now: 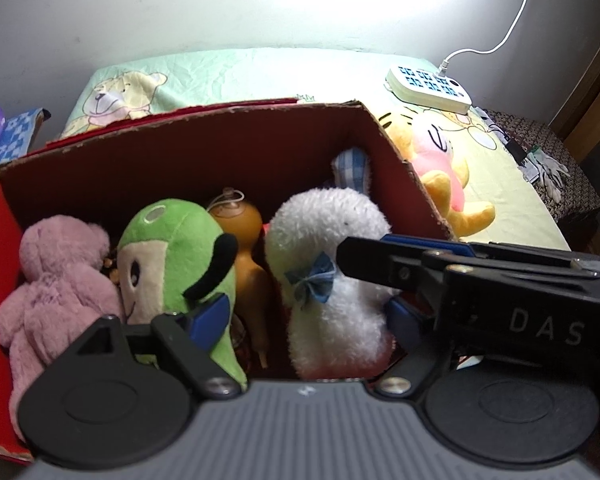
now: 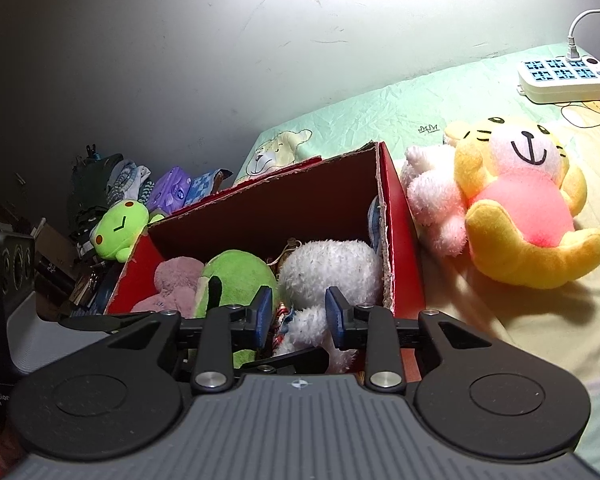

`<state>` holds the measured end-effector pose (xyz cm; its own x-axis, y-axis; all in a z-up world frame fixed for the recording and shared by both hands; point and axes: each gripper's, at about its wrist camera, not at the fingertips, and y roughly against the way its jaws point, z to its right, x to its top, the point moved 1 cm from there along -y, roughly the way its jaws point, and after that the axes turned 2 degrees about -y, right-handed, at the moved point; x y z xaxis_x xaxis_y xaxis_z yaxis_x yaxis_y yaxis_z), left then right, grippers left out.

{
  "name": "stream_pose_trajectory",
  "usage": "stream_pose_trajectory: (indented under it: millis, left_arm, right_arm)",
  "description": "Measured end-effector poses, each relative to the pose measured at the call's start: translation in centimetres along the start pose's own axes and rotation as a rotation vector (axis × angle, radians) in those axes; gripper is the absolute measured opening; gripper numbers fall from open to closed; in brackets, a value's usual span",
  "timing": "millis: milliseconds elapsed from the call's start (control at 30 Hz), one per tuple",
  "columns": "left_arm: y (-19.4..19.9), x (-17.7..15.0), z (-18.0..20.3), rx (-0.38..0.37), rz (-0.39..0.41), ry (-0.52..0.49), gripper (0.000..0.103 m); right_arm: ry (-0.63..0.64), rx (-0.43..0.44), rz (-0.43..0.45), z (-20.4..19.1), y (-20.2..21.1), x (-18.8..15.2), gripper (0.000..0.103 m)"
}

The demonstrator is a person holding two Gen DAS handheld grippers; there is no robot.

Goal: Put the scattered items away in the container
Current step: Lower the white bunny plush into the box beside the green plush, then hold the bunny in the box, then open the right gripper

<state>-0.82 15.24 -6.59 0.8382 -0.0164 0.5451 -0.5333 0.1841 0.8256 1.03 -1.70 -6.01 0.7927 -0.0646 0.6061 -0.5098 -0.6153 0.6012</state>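
Both grippers hang over the near edge of the red box point(image 1: 188, 152), which sits on the bed point(image 2: 480, 328) and already holds a pink plush point(image 1: 52, 280), a green plush point(image 1: 180, 256), an orange gourd point(image 1: 236, 232) and a white plush point(image 1: 324, 272). The left gripper point(image 1: 312, 312) is spread wide on either side of the white plush without pressing it, so it is released. The right gripper point(image 2: 296, 312) has its pads part-way apart just over that plush's lower end, and whether they pinch the fur I cannot tell. The step in hand looks like seating the white plush. It would go best if pushed low between the gourd and the right wall, then let go cleanly and lifted straight up so fur does not drag it out. Still outside are the yellow tiger point(image 2: 524, 208) and a pale pink plush point(image 2: 432, 208) just right of the box, and a green frog point(image 2: 116, 232) at its far left corner.
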Motion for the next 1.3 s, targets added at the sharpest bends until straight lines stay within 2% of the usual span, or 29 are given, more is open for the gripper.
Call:
stream_pose_trajectory:
  millis: [500,1300]
  left_arm:
    - [-1.0,-0.4,0.6,0.038,-0.055,0.001,0.089]
    - [-1.5,-0.2,1.0,0.065,-0.063,-0.009,0.094]
  right_arm:
    - [0.048,-0.02,0.012,-0.5,-0.2,-0.3,0.031]
    - [0.035,-0.011,0.046,-0.3,0.0,-0.5,0.031]
